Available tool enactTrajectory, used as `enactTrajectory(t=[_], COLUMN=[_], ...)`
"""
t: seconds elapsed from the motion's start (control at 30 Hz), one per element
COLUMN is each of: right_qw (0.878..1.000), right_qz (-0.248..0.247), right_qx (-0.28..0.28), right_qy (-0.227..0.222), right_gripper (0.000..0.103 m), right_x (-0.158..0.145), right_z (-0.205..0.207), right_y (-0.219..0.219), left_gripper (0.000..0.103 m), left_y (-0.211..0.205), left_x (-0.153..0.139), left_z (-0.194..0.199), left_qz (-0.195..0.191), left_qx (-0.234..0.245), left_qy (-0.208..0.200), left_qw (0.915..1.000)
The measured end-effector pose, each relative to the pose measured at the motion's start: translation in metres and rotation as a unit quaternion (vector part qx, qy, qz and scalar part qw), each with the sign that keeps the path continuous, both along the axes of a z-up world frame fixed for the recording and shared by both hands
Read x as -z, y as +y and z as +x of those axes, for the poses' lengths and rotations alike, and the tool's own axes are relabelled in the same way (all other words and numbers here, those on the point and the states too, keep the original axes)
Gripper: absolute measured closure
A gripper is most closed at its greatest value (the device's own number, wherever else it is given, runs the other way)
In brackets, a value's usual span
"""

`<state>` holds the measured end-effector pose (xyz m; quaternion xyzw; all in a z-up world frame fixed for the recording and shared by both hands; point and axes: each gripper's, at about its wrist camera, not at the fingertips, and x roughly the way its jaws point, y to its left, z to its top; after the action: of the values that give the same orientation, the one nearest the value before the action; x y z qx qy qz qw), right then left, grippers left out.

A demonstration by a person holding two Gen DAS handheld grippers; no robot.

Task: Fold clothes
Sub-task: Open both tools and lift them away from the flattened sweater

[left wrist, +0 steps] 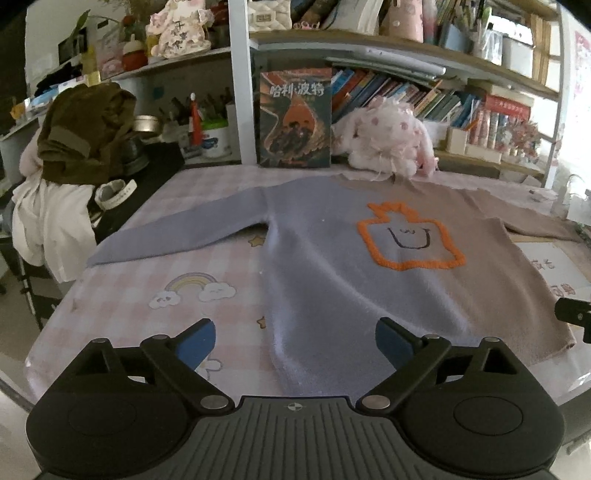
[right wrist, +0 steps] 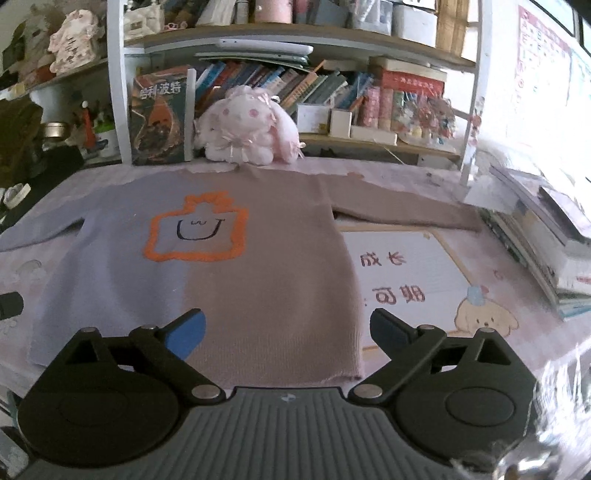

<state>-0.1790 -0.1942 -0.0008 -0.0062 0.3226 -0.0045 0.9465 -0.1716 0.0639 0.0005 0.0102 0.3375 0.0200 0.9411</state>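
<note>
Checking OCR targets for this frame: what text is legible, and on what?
"哈利·波特": cover of the upright book against the shelf post.
"成长": white board beside the sweater, seen upside down.
"可期": lower line on the same board, also upside down.
Black handwriting on the pink plush ornament on the top shelf: too blurred to read.
Book spines and red box: too small to read.
</note>
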Motion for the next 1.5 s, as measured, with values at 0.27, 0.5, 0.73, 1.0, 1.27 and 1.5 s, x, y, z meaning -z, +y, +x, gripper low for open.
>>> enactTrajectory(t=[0.27, 0.5, 0.73, 1.0, 1.27, 1.5], right_qw=[0.999, 0.999, 0.999, 0.993, 0.987, 0.983], right_qz=[0.024, 0.028, 0.029, 0.041, 0.027, 0.013], right_qx=[-0.019, -0.029, 0.012, 0.106, 0.159, 0.181], right_qy=[0.015, 0.021, 0.025, 0.038, 0.023, 0.032], right_gripper=[0.005, 0.005, 0.005, 0.005, 0.005, 0.005], right_x=[0.007, 0.011, 0.012, 0.014, 0.014, 0.012], right_z=[0.012, 0.011, 0.011, 0.009, -0.006, -0.01], right_y=[-0.024, -0.028, -0.023, 0.021, 0.097, 0.138], left_gripper=[0.007, 0.007, 0.007, 0.007, 0.007, 0.007], left_y=[-0.023, -0.038, -0.027, 0.04, 0.115, 0.172], left_x=[0.0, 0.001, 0.006, 0.005, 0.016, 0.022], left_z=[0.0, 0.0, 0.014, 0.042, 0.072, 0.094], left_qz=[0.008, 0.015, 0.016, 0.001, -0.035, -0.031], left_qx=[0.011, 0.031, 0.072, 0.128, 0.141, 0.092], left_qy=[0.012, 0.015, 0.014, 0.006, 0.019, 0.011], left_qw=[0.9998, 0.9993, 0.9972, 0.9917, 0.9892, 0.9952])
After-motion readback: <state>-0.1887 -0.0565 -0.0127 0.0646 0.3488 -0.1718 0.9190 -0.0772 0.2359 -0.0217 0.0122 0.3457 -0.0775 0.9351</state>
